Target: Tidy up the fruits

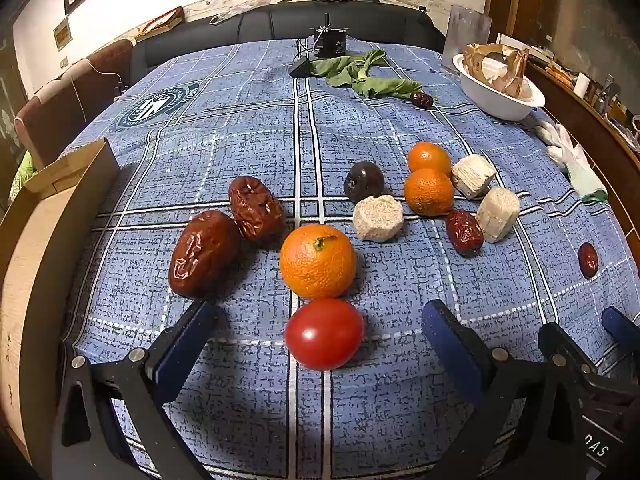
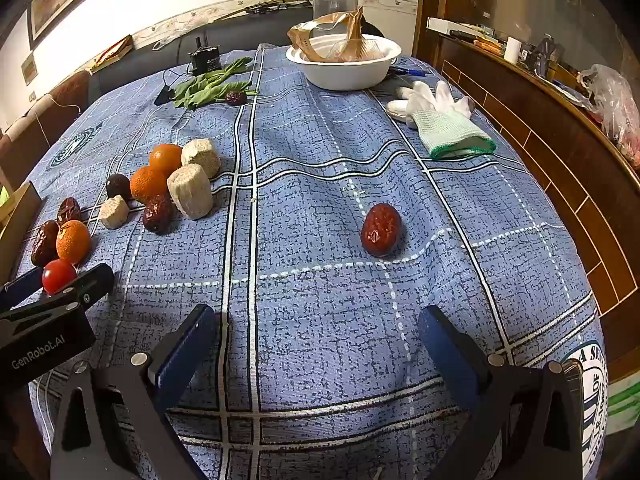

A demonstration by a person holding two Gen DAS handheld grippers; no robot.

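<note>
1. My left gripper (image 1: 320, 316) has its jaws spread as wide as they go, holding nothing. The red tomato (image 1: 325, 334) sits on the cloth between the two blue pads, touching neither as far as I can see.
2. My right gripper (image 2: 316, 320) is spread just as wide and empty, with only bare blue checked cloth between its jaws. From this view the left gripper shows at the left edge, around the tomato.
3. Just beyond the tomato lies the nearest orange (image 1: 318, 261), the two almost touching. Left of it are two wrinkled red dates (image 1: 205, 253), side by side.
4. Ahead of my right gripper, a lone date (image 2: 381, 235) lies on the counter (image 2: 320, 184), well apart from the other fruit.
5. Farther back is a cluster: two more oranges (image 1: 429, 191), a dark plum (image 1: 363, 181), another date (image 1: 464, 232) and three pale blocks (image 1: 378, 218).
6. A cardboard box (image 1: 48, 216) stands at the left edge.
7. At the far end are green leaves (image 1: 360, 74), a white bowl (image 2: 344, 68) holding brown wrappers, and a white glove (image 2: 444, 124).
</note>
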